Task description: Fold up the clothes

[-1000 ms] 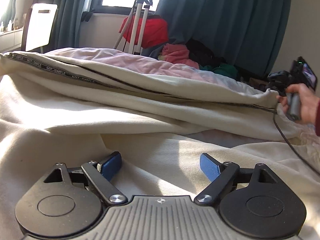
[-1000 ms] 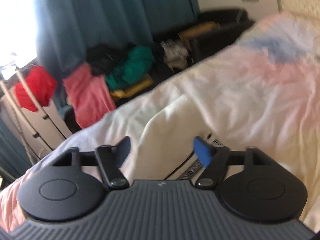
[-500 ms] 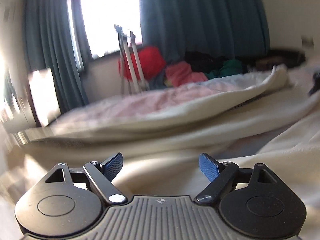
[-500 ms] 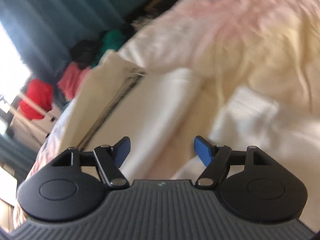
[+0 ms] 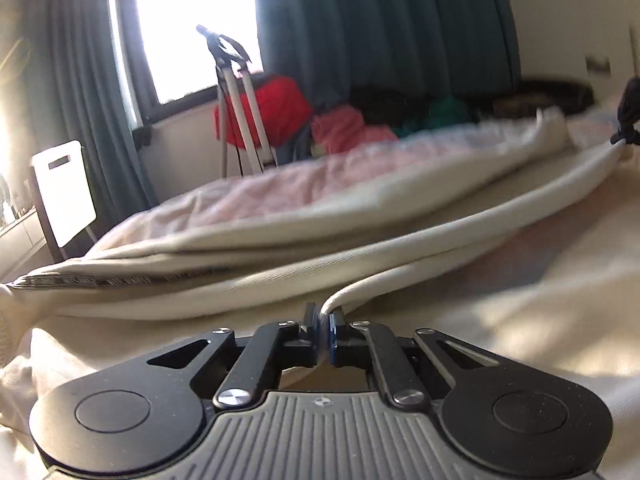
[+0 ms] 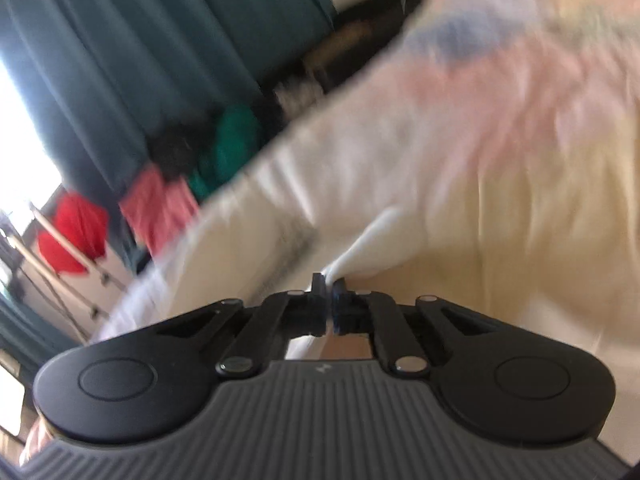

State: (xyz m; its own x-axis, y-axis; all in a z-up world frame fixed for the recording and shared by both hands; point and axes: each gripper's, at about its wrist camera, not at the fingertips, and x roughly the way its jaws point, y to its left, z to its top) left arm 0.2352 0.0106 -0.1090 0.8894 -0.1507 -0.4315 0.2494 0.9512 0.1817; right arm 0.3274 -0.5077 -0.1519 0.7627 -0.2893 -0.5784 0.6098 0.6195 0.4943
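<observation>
A cream garment (image 5: 280, 276) with a black printed band lies spread on the bed. My left gripper (image 5: 324, 326) is shut on a folded edge of it, which curves away to the right. In the right wrist view my right gripper (image 6: 329, 294) is shut on another edge of the cream garment (image 6: 360, 236); that view is blurred. The right gripper also shows at the far right edge of the left wrist view (image 5: 628, 116), holding the far end of the same edge.
A pale pink quilt (image 5: 280, 196) covers the bed behind the garment. Beyond the bed are teal curtains (image 5: 380, 28), a tripod (image 5: 236, 100), a red bag (image 5: 280, 108), a pile of clothes (image 5: 352, 128) and a white chair (image 5: 64, 192).
Both grippers were open and have closed on edges of the cream garment. Both cameras swung, and the right wrist view is motion-blurred.
</observation>
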